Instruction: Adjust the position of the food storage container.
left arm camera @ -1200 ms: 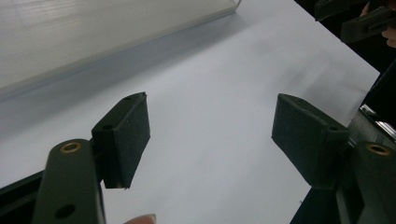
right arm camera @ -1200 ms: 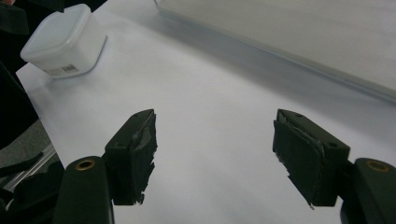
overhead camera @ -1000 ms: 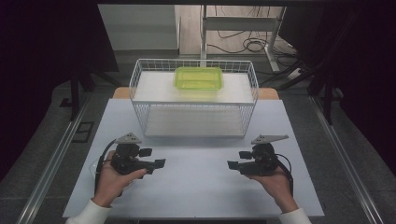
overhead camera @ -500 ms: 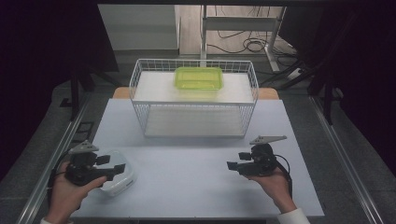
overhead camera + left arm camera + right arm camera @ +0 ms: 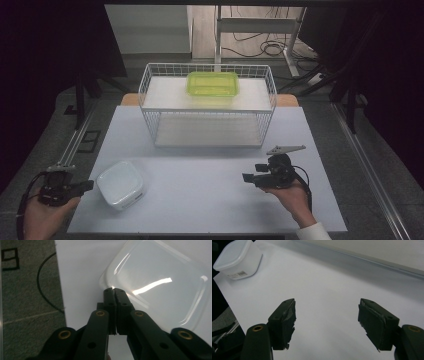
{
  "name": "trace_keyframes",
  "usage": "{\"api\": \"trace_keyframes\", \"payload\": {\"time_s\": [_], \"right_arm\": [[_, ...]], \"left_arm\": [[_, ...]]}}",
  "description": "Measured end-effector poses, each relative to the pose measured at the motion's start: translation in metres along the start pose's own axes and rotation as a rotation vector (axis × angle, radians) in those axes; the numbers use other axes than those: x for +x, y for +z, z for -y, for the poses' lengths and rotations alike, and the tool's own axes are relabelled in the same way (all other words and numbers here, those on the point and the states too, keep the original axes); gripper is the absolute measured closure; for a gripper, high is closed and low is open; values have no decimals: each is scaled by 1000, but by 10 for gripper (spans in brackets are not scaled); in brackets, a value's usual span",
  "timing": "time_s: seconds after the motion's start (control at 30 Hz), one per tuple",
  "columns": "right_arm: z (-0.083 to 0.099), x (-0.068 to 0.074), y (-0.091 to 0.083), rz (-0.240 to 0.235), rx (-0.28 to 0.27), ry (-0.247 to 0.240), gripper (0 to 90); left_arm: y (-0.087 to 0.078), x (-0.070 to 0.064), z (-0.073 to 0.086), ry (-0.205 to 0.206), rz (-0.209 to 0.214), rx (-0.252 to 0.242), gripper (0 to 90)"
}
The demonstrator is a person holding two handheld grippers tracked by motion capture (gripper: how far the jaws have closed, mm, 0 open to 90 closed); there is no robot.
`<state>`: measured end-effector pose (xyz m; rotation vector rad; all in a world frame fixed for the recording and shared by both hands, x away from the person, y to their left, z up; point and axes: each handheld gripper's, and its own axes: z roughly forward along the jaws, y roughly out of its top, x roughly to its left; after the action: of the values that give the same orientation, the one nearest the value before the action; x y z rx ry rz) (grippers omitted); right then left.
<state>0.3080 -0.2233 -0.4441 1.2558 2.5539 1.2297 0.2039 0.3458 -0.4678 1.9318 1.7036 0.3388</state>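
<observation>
While left tool pinches white container rim, right tool gapes wide.

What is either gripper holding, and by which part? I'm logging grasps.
The left gripper pinches the white square plastic container by its rim edge; the right gripper holds nothing.

Clear tub cut off at top and right edges. Its near rim hidden behind closed jaws. Label too small to read.
</observation>
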Motion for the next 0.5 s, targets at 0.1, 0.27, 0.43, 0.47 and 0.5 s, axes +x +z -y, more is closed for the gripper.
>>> {"api": "trace_keyframes", "payload": {"time_s": [0.1,0.27,0.43,0.47,0.5], "right_arm": [[1,-1,0,4,3,1,305],[1,0,2,6,8,5,305],[1,-1,3,10,13,5,305],[1,-1,3,10,13,5,305],[2,-1,3,10,12,4,305]], "left_arm": [[6,7,6,-8,6,35,895],[17,8,13,-12,31,76,897],[20,1,19,-1,85,95,897],[21,-2,21,6,91,100,897],[21,-4,22,10,98,103,897]]}}
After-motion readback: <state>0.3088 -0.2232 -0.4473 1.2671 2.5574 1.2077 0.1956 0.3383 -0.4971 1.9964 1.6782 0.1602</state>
